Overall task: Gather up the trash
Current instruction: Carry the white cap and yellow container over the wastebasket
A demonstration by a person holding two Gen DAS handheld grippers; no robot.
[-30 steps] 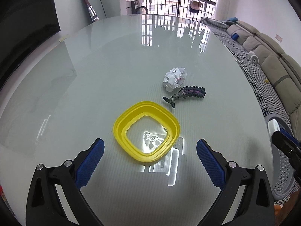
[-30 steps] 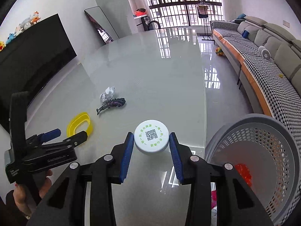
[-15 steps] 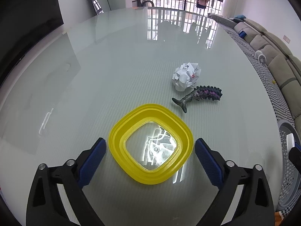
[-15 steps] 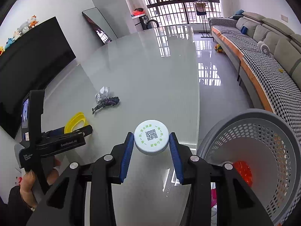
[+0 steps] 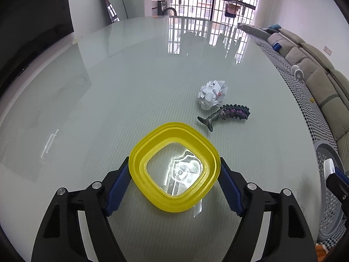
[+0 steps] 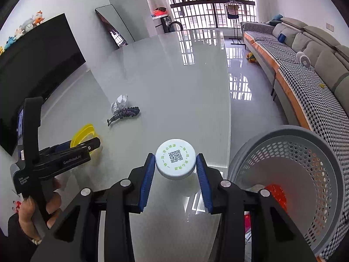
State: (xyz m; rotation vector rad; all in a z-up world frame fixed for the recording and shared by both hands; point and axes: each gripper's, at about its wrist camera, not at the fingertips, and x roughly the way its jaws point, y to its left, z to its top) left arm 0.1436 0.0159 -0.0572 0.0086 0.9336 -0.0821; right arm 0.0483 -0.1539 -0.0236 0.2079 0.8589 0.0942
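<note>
— While the left gripper (image 5: 174, 174) pointed down at the glass table (image 5: 135, 83), what sat between its blue pads (image 5: 118, 191)?

— A yellow square lid (image 5: 174, 168), lying flat near the table's near edge; the jaws had just been closing around it, and the pads stood right at its two sides, though I could not tell for sure whether they pressed it; farther in lay a crumpled paper ball (image 5: 212, 95), and just beside it, toward the near edge, a dark toy fish (image 5: 226, 114); a grey perforated basket (image 5: 327, 187) showed past the table's right edge.

— And from the right wrist?

— The right gripper (image 6: 175, 168) was clamped on a white round cap (image 6: 175, 161) with a printed code on top; both pads touched its rim, and it hung over the table's near right corner; the basket (image 6: 305, 174) stood just off the right edge, with something red (image 6: 274, 194) inside; at the left a hand (image 6: 41, 207) held the left gripper (image 6: 91, 142) at the lid (image 6: 85, 133); the paper ball (image 6: 120, 103) and the toy fish (image 6: 124, 114) lay beyond it, touching or nearly so.
</note>
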